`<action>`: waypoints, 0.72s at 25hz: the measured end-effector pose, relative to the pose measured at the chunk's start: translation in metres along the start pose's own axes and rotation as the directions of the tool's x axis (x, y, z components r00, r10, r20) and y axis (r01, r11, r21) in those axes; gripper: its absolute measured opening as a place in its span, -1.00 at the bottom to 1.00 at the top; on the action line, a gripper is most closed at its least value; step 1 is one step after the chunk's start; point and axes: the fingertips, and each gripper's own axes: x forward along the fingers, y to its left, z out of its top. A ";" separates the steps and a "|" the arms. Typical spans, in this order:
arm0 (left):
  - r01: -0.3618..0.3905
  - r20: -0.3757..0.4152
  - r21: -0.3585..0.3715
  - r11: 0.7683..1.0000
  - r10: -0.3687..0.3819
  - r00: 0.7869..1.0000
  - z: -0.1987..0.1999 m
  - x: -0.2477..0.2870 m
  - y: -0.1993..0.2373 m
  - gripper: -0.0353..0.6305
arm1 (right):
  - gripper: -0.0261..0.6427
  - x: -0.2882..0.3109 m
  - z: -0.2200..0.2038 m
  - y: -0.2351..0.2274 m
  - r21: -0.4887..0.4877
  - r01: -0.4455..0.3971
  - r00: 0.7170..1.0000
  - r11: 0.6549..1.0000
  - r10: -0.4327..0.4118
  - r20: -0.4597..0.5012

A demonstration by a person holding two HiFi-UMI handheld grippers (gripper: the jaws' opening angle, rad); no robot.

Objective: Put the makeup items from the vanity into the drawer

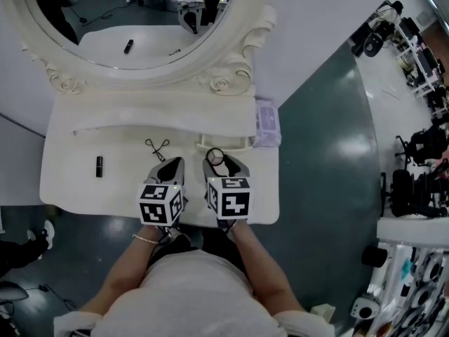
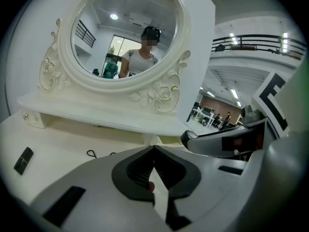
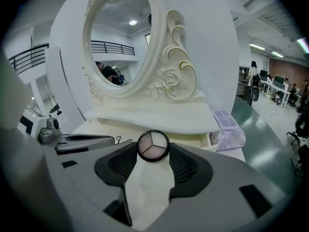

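My right gripper (image 1: 215, 159) (image 3: 153, 150) is shut on a round black compact (image 1: 215, 156) (image 3: 153, 145) with three pale shades, held at the fingertips over the white vanity top (image 1: 77, 188). It hovers just before a slightly pulled-out drawer (image 1: 235, 143) under the shelf. My left gripper (image 1: 175, 163) (image 2: 154, 150) is beside it, its jaws meeting at the tips; a small pinkish speck shows between the pads and I cannot tell what it is. A black eyelash curler (image 1: 157, 148) (image 2: 91, 153) lies just ahead of the left gripper. A black lipstick (image 1: 99, 165) (image 2: 23, 160) lies at the far left.
An oval mirror (image 1: 133, 20) in a carved cream frame stands on the raised shelf (image 1: 161, 114) behind. A purple wipes pack (image 1: 266, 123) (image 3: 229, 129) sits at the shelf's right end. Dark green floor lies to the right, with office chairs and desks beyond.
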 end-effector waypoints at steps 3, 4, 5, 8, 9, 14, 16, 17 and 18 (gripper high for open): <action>-0.002 -0.010 -0.003 1.000 0.002 1.000 0.000 0.008 0.002 -0.88 | -0.27 0.009 0.001 -0.005 0.005 -0.011 1.000 1.000 0.011 -0.027; -0.003 -0.014 -0.005 1.000 0.003 1.000 0.000 0.010 0.002 -0.88 | -0.27 0.011 0.001 -0.006 0.004 -0.014 0.999 1.000 0.014 -0.034; -0.004 -0.018 -0.007 1.000 0.004 1.000 0.000 0.013 0.003 -0.88 | -0.27 0.014 0.001 -0.007 0.003 -0.016 0.999 1.000 0.016 -0.042; -0.007 -0.029 -0.016 1.000 0.006 1.000 0.001 0.023 0.007 -0.88 | -0.27 0.023 0.003 -0.010 -0.004 -0.023 0.997 1.000 0.023 -0.068; -0.007 -0.032 -0.020 1.000 0.007 0.999 0.002 0.027 0.007 -0.88 | -0.27 0.026 0.004 -0.011 -0.006 -0.026 0.997 1.000 0.026 -0.077; -0.004 -0.049 -0.049 0.999 0.002 0.999 0.001 0.046 0.007 -0.88 | -0.27 0.038 0.005 -0.019 -0.021 -0.040 0.991 0.999 0.037 -0.131; -0.001 -0.059 -0.060 0.998 -0.002 0.998 -0.002 0.052 0.007 -0.89 | -0.27 0.042 0.004 -0.021 -0.025 -0.047 0.987 0.999 0.042 -0.154; 0.000 -0.062 -0.064 0.998 -0.004 0.998 -0.003 0.055 0.007 -0.88 | -0.27 0.044 0.003 -0.021 -0.025 -0.051 0.985 0.998 0.046 -0.168; 0.001 -0.066 -0.068 0.998 -0.006 0.998 -0.004 0.058 0.008 -0.88 | -0.27 0.046 0.002 -0.022 -0.025 -0.056 0.982 0.998 0.050 -0.184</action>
